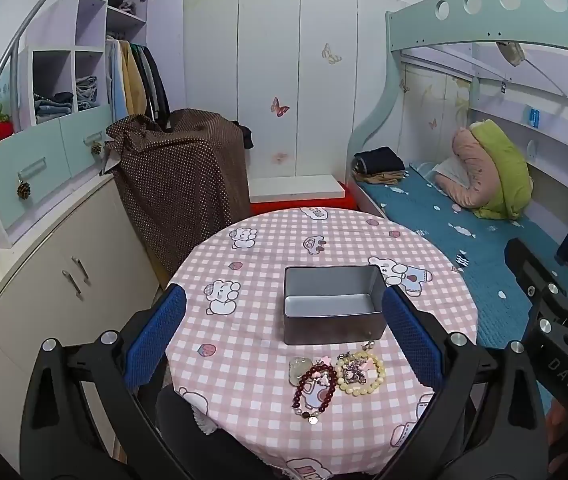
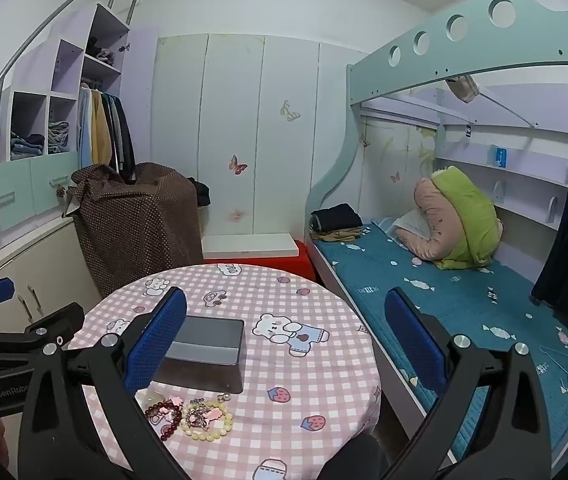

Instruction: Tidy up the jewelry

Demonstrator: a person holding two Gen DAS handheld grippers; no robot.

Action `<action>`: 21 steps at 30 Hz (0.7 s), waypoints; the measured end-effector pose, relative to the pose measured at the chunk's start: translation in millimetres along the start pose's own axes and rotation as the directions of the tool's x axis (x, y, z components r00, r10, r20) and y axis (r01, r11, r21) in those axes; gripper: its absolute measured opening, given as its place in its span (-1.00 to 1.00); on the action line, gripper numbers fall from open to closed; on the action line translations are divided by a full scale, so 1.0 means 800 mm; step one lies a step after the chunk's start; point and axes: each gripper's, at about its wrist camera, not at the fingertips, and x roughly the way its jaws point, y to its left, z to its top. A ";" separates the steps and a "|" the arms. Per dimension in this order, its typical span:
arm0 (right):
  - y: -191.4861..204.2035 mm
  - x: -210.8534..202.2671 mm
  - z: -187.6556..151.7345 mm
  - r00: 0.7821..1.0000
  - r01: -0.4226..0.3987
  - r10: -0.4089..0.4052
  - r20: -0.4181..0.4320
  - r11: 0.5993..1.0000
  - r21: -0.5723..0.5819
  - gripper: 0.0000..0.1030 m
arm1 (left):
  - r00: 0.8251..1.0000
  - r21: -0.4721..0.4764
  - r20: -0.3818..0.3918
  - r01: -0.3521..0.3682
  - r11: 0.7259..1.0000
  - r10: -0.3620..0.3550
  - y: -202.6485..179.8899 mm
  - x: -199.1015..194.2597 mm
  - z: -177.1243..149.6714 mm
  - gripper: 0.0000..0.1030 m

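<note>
Two grippers hang above the near edge of a round table point(image 1: 268, 248) draped in a pink checked cloth, and neither has anything between its fingers. The left gripper point(image 1: 284, 336) has its blue pads spread wide and tips down toward the jewelry, which suggests it is lining up for a first pick. The right gripper point(image 2: 285, 340) is just as wide and sits off toward the bed side, over bare cloth, probably waiting its turn.

The jewelry lies in a small heap near the table's front edge: a dark red bead bracelet point(image 1: 313, 390) touching a pale yellow bead bracelet point(image 1: 361, 374), with a tangle of silvery and pink charms point(image 1: 351, 372) across the yellow one. Just behind stands an open metal tin point(image 1: 333, 304), empty, surely meant to receive them.

How many pieces are in that tangle I cannot tell. A clear lump beside the red beads is hard to make out. In the right wrist view a finger hides part of the tin
</note>
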 end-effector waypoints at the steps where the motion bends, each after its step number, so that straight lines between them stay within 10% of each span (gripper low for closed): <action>1: 0.000 0.001 0.000 1.000 -0.002 0.003 -0.004 1.000 0.003 0.86 | 1.000 0.001 -0.001 0.001 1.000 -0.001 0.000 -0.001 0.002 0.91; 21: -0.002 0.007 -0.002 1.000 -0.005 0.005 -0.016 1.000 0.013 0.86 | 1.000 0.003 -0.015 0.008 1.000 -0.008 0.003 0.012 -0.008 0.91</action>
